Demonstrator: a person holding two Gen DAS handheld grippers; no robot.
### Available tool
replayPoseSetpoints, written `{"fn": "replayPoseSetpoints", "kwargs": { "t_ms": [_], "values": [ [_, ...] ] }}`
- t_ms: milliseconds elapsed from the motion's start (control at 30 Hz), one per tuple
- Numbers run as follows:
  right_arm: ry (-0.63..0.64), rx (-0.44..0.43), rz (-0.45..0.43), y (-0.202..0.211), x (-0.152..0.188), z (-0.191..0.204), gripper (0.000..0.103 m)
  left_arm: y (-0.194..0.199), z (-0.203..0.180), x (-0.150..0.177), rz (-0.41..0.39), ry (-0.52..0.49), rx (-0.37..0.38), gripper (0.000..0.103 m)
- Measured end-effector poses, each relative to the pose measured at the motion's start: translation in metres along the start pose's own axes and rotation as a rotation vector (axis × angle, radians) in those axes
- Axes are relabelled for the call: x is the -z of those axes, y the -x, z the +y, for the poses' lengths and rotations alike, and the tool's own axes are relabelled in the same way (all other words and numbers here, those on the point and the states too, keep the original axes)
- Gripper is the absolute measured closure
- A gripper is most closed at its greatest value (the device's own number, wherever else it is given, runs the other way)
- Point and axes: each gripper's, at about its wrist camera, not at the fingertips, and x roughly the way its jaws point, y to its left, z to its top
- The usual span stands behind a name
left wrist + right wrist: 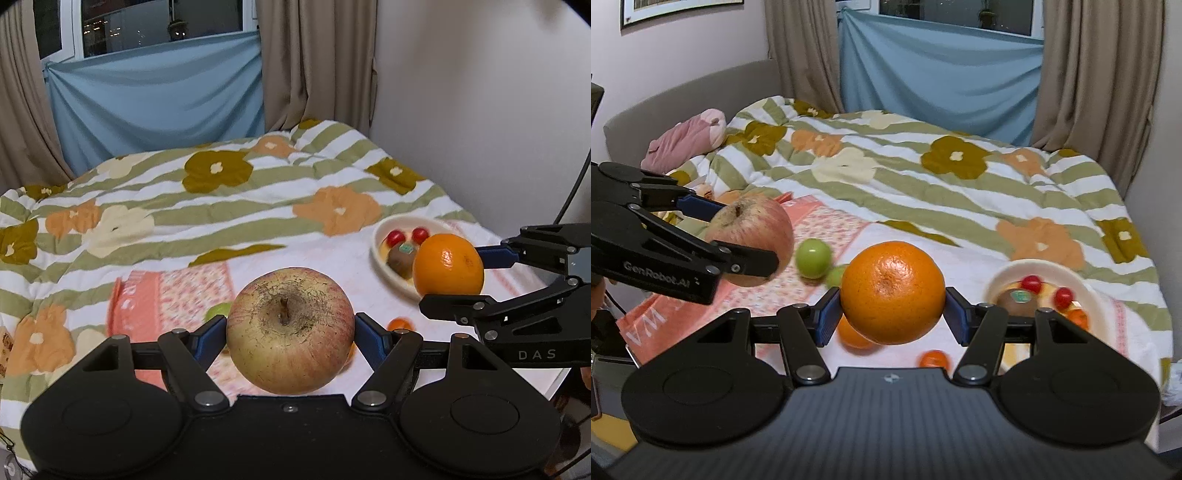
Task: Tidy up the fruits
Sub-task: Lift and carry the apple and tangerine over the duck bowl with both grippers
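Fruit in both grips: the left tool [290, 334] clamps a reddish apple [290, 328] above the floral bed quilt [221, 206], the right tool [892, 312] clamps an orange [892, 291]; a cream bowl [1086, 291] on the bed holds a kiwi [1015, 302] and cherry tomatoes [1032, 283]

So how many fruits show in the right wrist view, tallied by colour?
Orange: 4, the big orange in the right gripper, one under it, a small one on the bed, one in the bowl
Green: 2
Red: 2
Red-yellow apple: 1
Brown kiwi: 1
Total: 10
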Motion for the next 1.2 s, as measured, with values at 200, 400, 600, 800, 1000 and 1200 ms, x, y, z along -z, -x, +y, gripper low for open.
{"fn": "replayPoseSetpoints", "kwargs": {
  "t_ms": [200, 400, 600, 800, 1000, 1200],
  "values": [
    [-0.008, 0.016, -0.007, 0.018, 0.007, -0.06, 0.029, -0.005, -0.045, -0.019, -0.028, 0.022, -0.013, 0.025],
    [-0.014, 0.034, 0.0, 0.026, 0.018, -0.12, 0.029, -0.026, -0.088, -0.034, -0.029, 0.04, -0.005, 0.025],
    [-0.017, 0.052, 0.021, 0.022, 0.031, -0.176, 0.029, -0.056, -0.125, -0.047, -0.021, 0.05, 0.009, 0.025],
    [-0.02, 0.049, 0.046, 0.008, 0.038, -0.218, 0.029, -0.093, -0.155, -0.054, 0.012, 0.04, 0.023, 0.025],
    [-0.023, 0.034, 0.069, -0.016, 0.044, -0.243, 0.029, -0.135, -0.174, -0.054, 0.06, 0.032, 0.032, 0.025],
    [-0.043, 0.015, 0.101, -0.041, 0.051, -0.259, 0.029, -0.173, -0.19, -0.051, 0.107, -0.019, 0.025, 0.025]
  ]
}}
